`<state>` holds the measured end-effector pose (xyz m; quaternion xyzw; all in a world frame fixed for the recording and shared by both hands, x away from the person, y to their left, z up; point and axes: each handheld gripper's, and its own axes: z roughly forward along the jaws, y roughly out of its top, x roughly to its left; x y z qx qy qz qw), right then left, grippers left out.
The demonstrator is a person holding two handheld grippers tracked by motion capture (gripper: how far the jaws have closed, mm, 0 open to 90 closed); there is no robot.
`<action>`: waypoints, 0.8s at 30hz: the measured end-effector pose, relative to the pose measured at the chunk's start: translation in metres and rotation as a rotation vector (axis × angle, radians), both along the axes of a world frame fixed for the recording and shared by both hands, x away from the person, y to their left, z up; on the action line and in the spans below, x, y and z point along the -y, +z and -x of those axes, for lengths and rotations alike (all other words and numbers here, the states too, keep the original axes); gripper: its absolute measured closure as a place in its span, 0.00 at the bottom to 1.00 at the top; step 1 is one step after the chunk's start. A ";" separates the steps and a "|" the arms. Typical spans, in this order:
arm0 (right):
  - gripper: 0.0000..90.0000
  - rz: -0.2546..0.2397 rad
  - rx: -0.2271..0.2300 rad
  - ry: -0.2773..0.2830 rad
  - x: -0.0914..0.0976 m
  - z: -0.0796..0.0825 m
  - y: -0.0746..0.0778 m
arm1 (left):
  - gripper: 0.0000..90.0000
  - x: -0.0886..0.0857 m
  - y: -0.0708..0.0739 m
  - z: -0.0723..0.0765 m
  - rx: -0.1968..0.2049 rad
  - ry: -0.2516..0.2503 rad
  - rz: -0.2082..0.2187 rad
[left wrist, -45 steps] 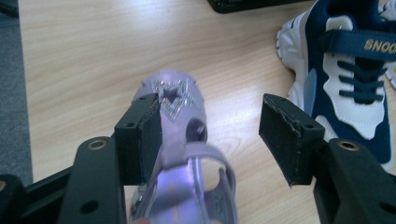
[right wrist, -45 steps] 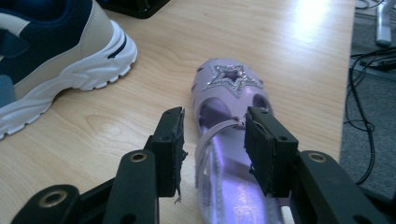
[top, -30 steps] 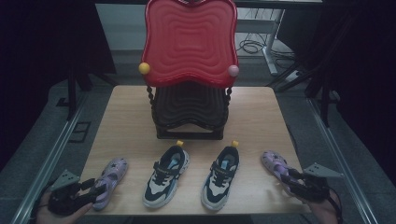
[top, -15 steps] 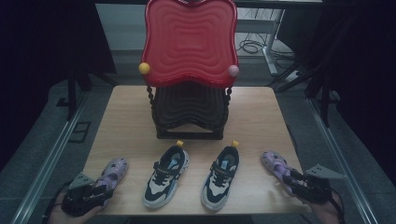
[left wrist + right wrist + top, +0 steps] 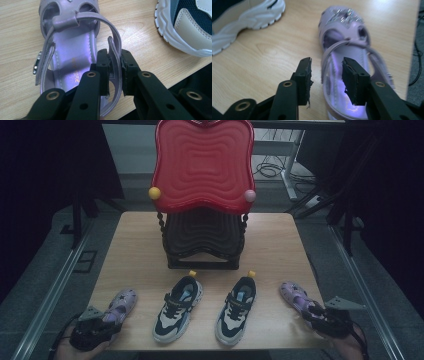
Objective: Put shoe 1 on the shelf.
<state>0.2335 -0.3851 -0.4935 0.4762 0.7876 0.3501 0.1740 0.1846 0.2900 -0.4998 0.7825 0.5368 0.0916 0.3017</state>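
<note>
Two purple sandals lie near the table's front edge, the left sandal and the right sandal. My left gripper is at the left sandal's heel, its jaws shut on the right side of the heel strap. At the heel of the right sandal, my right gripper is open. The sandal's left heel strap lies between its jaws, untouched by either pad.
A pair of navy and white sneakers sits between the sandals, close to each gripper. Behind them a red wavy chair back rises over dark stacked seats. The wooden table ends just behind both hands.
My left gripper has moved right and forward from beside the left sandal onto its heel and shut on the strap. The right gripper has barely moved.
</note>
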 end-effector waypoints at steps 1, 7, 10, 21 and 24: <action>0.67 0.000 0.000 0.000 0.000 0.000 0.000 | 0.89 0.000 0.000 0.000 0.000 0.000 0.000; 0.77 0.031 -0.062 0.010 -0.005 -0.006 -0.010 | 0.86 0.003 0.001 -0.003 -0.033 -0.015 -0.032; 0.86 0.051 -0.066 0.009 -0.007 -0.007 -0.012 | 0.88 0.003 0.001 -0.002 -0.037 -0.006 -0.035; 0.95 0.034 -0.052 0.010 -0.002 -0.007 -0.012 | 0.97 -0.002 0.001 -0.001 -0.021 0.018 -0.026; 0.95 0.028 -0.038 0.005 -0.001 -0.007 -0.011 | 0.97 -0.006 0.002 0.002 -0.004 0.031 -0.005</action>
